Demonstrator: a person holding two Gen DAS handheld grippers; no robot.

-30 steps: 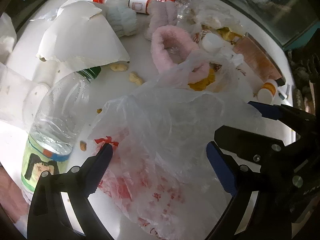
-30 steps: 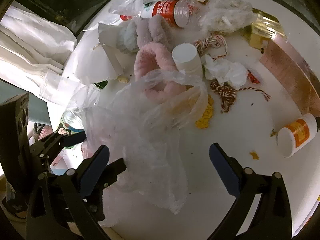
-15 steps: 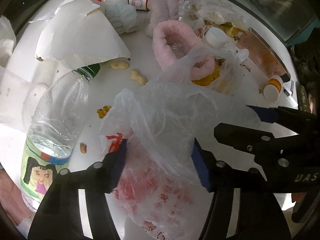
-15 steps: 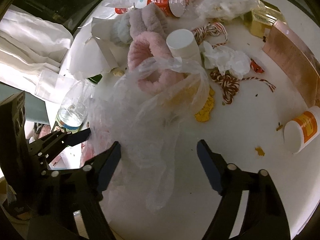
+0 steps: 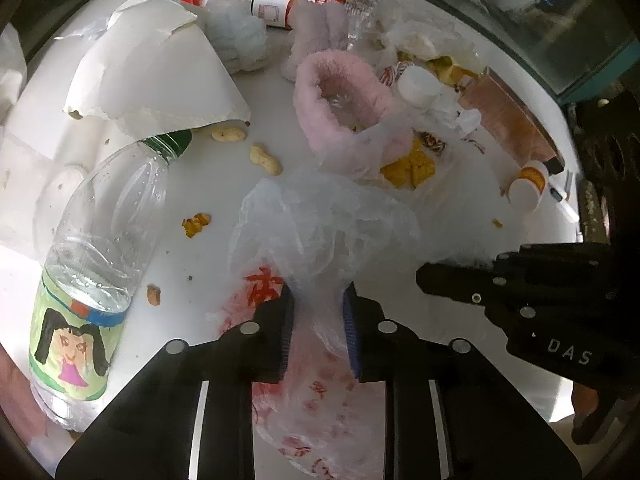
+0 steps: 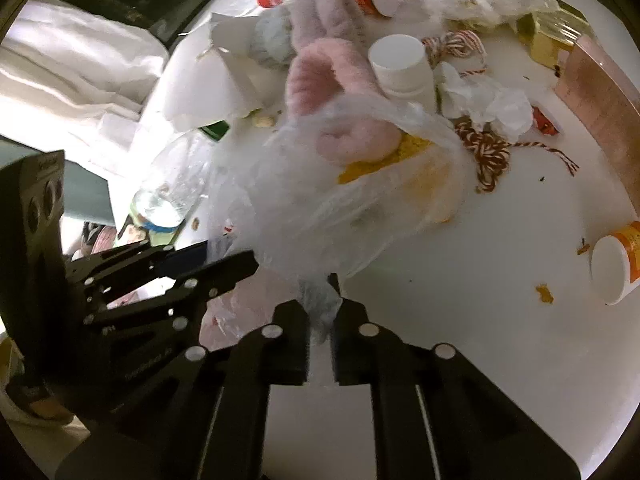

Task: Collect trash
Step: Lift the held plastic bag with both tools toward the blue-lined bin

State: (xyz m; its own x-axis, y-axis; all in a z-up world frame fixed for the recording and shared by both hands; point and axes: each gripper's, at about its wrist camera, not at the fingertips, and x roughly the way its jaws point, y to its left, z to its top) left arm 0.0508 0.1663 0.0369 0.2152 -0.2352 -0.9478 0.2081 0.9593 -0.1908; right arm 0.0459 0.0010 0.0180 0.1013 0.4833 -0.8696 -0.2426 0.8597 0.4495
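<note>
A clear plastic bag (image 5: 328, 224) with red print lies crumpled on the white round table (image 5: 224, 184). My left gripper (image 5: 318, 324) is shut on one part of the bag. My right gripper (image 6: 320, 320) is shut on another part of the bag (image 6: 340, 200), which bulges up in front of it. Each gripper shows in the other's view, the right one (image 5: 520, 280) at the right, the left one (image 6: 168, 276) at the left. A pink fuzzy slipper (image 5: 344, 100) lies just behind the bag.
A clear water bottle (image 5: 96, 264) lies left. A torn white paper piece (image 5: 160, 72), a red-label bottle (image 5: 308, 0), a white jar (image 6: 400, 64), striped string (image 6: 484, 152), an orange-label pill bottle (image 6: 616, 268), peanuts (image 5: 264, 160) and crumbs litter the table.
Both grippers went from wide open to shut on the plastic bag. The bag has bunched up and lifted between them.
</note>
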